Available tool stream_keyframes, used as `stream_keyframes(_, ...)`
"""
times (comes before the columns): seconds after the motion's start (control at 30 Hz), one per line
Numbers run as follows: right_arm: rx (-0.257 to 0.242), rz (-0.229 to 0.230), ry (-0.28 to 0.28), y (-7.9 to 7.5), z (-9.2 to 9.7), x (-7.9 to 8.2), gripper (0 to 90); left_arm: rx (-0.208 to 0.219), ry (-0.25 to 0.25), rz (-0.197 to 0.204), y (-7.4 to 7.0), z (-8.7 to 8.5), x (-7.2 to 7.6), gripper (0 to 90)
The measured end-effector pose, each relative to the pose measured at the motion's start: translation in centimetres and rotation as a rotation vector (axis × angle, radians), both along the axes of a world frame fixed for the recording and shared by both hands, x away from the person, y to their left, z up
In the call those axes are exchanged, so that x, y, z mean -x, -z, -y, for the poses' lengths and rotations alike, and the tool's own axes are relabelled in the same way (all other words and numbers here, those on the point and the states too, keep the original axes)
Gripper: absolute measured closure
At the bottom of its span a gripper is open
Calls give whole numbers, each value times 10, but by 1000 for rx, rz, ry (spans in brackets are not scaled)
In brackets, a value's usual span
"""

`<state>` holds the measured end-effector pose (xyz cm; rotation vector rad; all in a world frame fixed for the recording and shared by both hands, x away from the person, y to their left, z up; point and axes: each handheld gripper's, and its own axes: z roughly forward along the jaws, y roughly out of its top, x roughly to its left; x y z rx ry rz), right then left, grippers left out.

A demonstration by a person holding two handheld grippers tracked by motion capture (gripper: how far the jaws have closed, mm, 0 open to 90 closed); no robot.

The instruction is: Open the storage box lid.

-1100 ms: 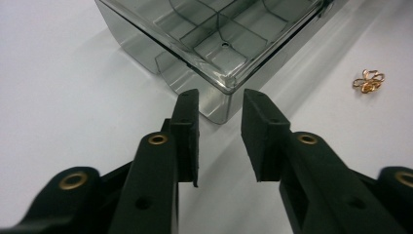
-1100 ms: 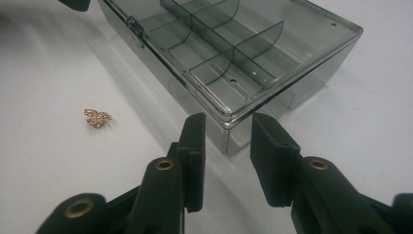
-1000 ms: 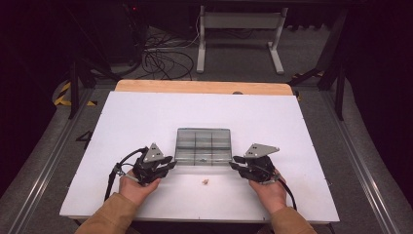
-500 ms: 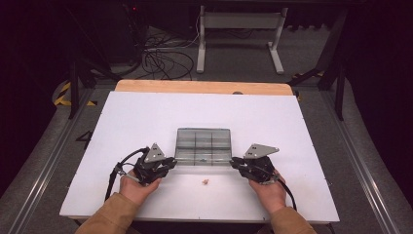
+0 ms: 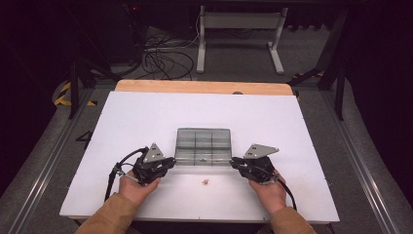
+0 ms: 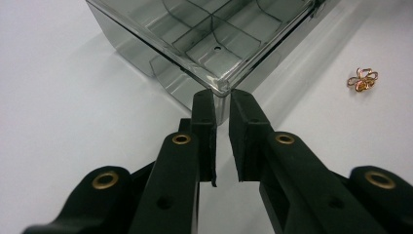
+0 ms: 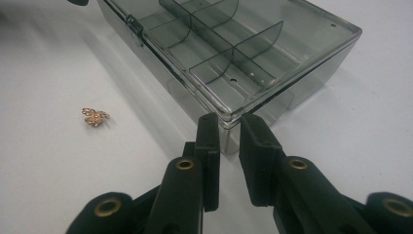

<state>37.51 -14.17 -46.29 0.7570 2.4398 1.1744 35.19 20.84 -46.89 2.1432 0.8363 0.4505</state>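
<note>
Left gripper [image 5: 168, 163]: sits at the near left corner of the box, held low over the table [image 5: 122, 126]. In the left gripper view its jaws stand a narrow slit apart, tips right at the corner, one tip on either side of the corner edge. Whether they are actually pinching the plastic I cannot tell.

Box [image 5: 203, 145]: a smoky clear plastic organiser, lid shut, lying flat between the two grippers, directly ahead of both sets of jaws. Dividers split it into compartments, and those I can see into look empty. It looks light and rigid, with hard, glossy walls that I would expect to slip under a loose pinch.

Latch [image 7: 134, 25]: a small clasp on the box's near long side, ahead and to the left of the right gripper's jaws in the right gripper view. My guess is that this is the spot to work if the lid is to come up.

Where to hold: the corners look stiffest. The thin lid lip overhangs the base slightly and gives an edge to catch.

Trinket [image 5: 205, 182]: a tiny gold, flower-like piece on the bare table, nearer the person than the box, between the two grippers and touching neither. It looks delicate and fiddly to pick up.

Right gripper [image 5: 237, 164]: mirrors the other at the near right corner, jaws slightly parted with tips up against the corner. I cannot tell if it has any grip.
</note>
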Motion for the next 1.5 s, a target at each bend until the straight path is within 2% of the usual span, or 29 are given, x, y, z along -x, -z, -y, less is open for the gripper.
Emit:
stream_keyframes(0.3,0,0,0,0,0,0,787,-4,-1,8,-1,1,1,828)
stream_keyframes(1.5,-9,4,5,-1,1,0,810,21,5,-21,-2,-1,-2,838)
